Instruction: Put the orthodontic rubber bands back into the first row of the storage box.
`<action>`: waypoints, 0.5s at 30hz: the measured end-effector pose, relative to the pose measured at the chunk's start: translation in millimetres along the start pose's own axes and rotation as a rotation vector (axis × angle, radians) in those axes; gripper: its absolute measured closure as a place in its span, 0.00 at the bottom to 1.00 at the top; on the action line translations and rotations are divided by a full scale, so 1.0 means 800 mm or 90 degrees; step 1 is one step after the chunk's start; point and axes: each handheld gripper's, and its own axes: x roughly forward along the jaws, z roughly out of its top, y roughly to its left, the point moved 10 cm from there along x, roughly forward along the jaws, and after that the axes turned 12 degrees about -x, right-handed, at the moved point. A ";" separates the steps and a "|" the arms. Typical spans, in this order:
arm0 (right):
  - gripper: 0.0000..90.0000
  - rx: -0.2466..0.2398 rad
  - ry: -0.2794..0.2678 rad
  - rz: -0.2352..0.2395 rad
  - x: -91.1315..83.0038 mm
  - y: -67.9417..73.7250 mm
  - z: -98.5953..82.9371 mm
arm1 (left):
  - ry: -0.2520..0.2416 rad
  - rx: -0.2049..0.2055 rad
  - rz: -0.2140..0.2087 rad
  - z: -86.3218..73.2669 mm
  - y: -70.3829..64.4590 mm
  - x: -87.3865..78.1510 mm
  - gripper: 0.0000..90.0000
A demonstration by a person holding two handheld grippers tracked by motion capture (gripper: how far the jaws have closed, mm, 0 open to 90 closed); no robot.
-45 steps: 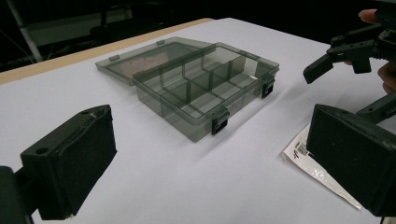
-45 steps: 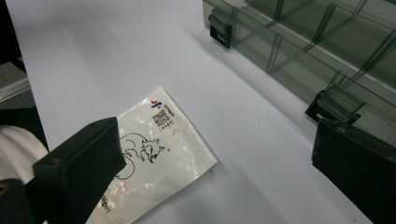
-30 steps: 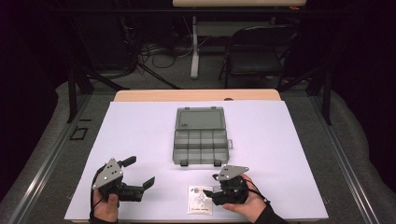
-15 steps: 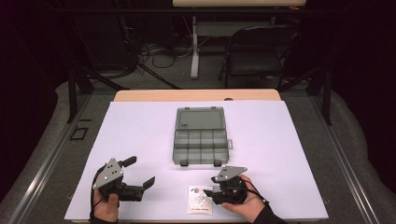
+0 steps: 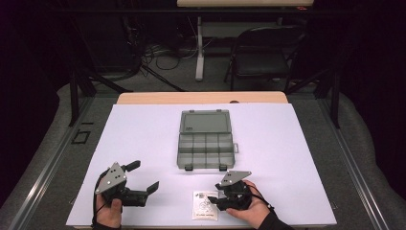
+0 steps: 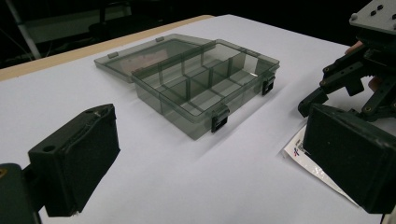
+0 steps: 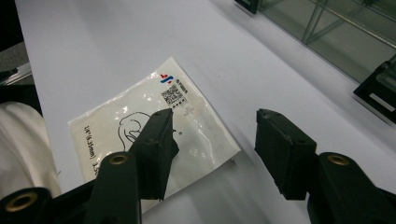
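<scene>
A smoky clear compartment box (image 5: 206,152) lies mid-table with its lid folded back and its cells empty; the left gripper view shows the box (image 6: 205,88) too. A small white printed packet (image 5: 205,212) lies flat near the front edge. My right gripper (image 5: 216,195) is open just right of the packet. In the right gripper view, one jaw hovers over the packet (image 7: 116,116) and the other over bare table, with the right gripper (image 7: 215,116) holding nothing. My left gripper (image 5: 143,176) stands open at the front left, empty, and points at the box from the left gripper view (image 6: 210,135).
A white sheet (image 5: 143,134) covers the table, with a wooden edge (image 5: 201,98) at the far side. A folding chair (image 5: 261,52) and cables stand on the floor beyond. The other hand's gripper (image 6: 359,79) rises at the right of the left gripper view.
My right gripper has edged slightly left and down towards the packet. The left gripper, the box and the packet have not moved.
</scene>
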 end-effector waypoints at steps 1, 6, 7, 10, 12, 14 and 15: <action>0.53 -0.001 0.002 0.001 0.001 0.000 -0.001 | 0.000 0.000 0.000 0.000 0.000 0.000 0.04; 0.58 0.004 0.004 0.011 0.002 0.001 -0.001 | 0.000 0.000 0.001 0.000 0.000 0.000 0.04; 0.59 0.004 0.003 0.012 0.002 0.001 -0.001 | 0.000 0.000 0.000 0.000 0.000 0.000 0.04; 0.63 0.001 0.002 0.014 0.002 0.002 -0.001 | 0.000 0.000 0.001 0.000 0.000 0.000 0.04; 0.65 -0.003 0.003 0.015 0.002 0.002 0.000 | 0.000 0.001 0.001 0.000 0.000 0.000 0.05; 0.67 -0.006 0.004 0.013 0.002 0.003 0.000 | 0.001 0.002 0.001 0.000 0.000 0.000 0.05; 0.69 -0.008 0.005 0.013 0.002 0.002 0.000 | 0.001 0.002 0.002 0.000 0.001 0.000 0.05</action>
